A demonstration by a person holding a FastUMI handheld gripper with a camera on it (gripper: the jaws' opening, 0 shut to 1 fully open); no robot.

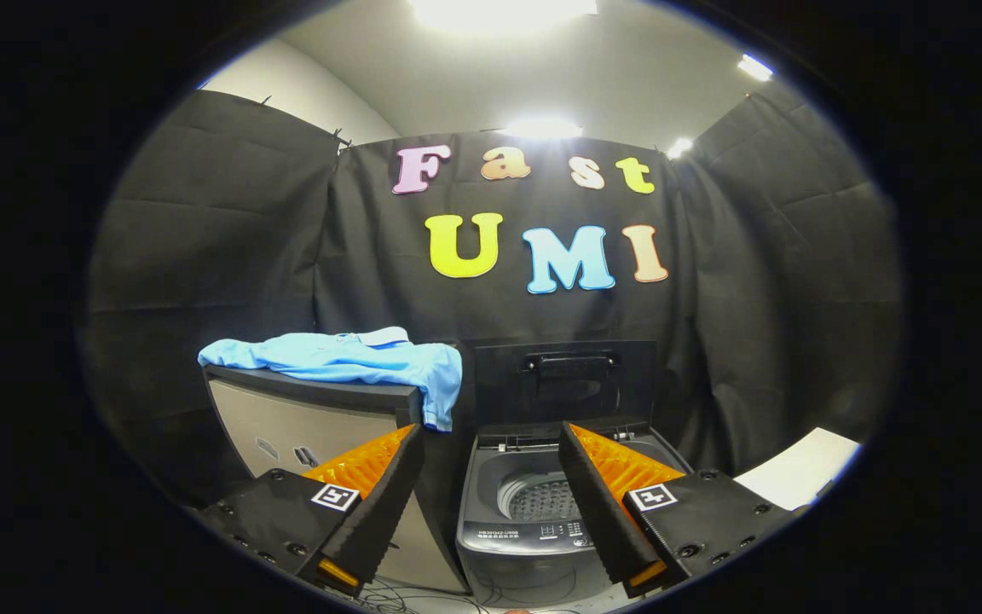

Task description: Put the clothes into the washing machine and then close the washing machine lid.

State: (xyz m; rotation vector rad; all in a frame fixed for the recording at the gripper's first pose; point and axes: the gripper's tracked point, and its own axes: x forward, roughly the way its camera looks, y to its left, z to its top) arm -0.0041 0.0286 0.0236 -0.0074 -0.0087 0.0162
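- Beside the washing machine [534,503], on the top of a grey cabinet [303,418] standing to its left, lies the light blue shirt [346,358], the clothes to be loaded
- The gripper [491,495] hangs in front of the washing machine with its jaws spread wide and nothing between them; one finger sits before the cabinet, the other before the machine's open tub [542,499]
- The lid [563,379] stands upright at the back of the washing machine, its handle facing forward, so the drum is ready to receive
- The step in hand looks like reaching for the shirt: best to rise above the cabinet top, come down on a bunched fold near the middle, and pinch enough cloth that it lifts as one bundle
- The shirt lies flat and spread, its long axis running sideways, toward and away from the washing machine; the collar sits on the far side, and one end droops over the cabinet edge nearest the machine
- That hanging end is a second, easier place to grip
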